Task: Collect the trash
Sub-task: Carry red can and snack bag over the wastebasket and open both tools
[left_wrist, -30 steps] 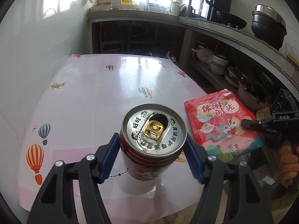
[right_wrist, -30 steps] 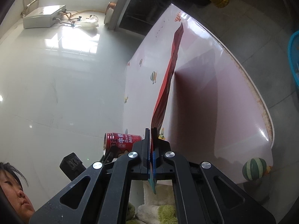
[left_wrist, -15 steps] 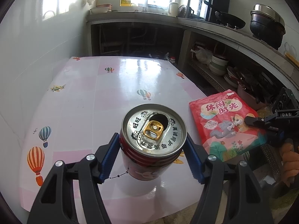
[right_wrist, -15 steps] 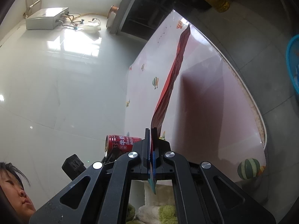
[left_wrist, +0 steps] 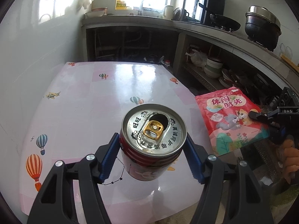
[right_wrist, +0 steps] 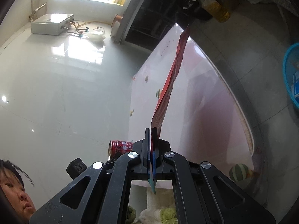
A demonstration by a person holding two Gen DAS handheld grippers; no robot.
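Observation:
A red drink can (left_wrist: 153,143) with an opened silver top stands upright between the blue pads of my left gripper (left_wrist: 152,158), which is shut on it above the near part of the pink table (left_wrist: 89,100). The same can (right_wrist: 119,147) shows beside the right gripper's jaws in the right wrist view. My right gripper (right_wrist: 152,136) is shut on the bottom edge of a red snack bag (right_wrist: 172,85), seen edge-on. In the left wrist view the snack bag (left_wrist: 229,117) hangs past the table's right edge, pinched by the right gripper (left_wrist: 260,116).
A blue basket (right_wrist: 291,78) sits on the floor off the table's far side. Kitchen counter (left_wrist: 214,31) with pots and a shelf of bowls (left_wrist: 213,69) runs along the right. A person's head (right_wrist: 13,192) and hand (left_wrist: 288,160) are nearby. White tiled wall borders the table's left.
The right gripper has carried the snack bag off to the right and slightly up, past the table edge. The can stays held in the left gripper.

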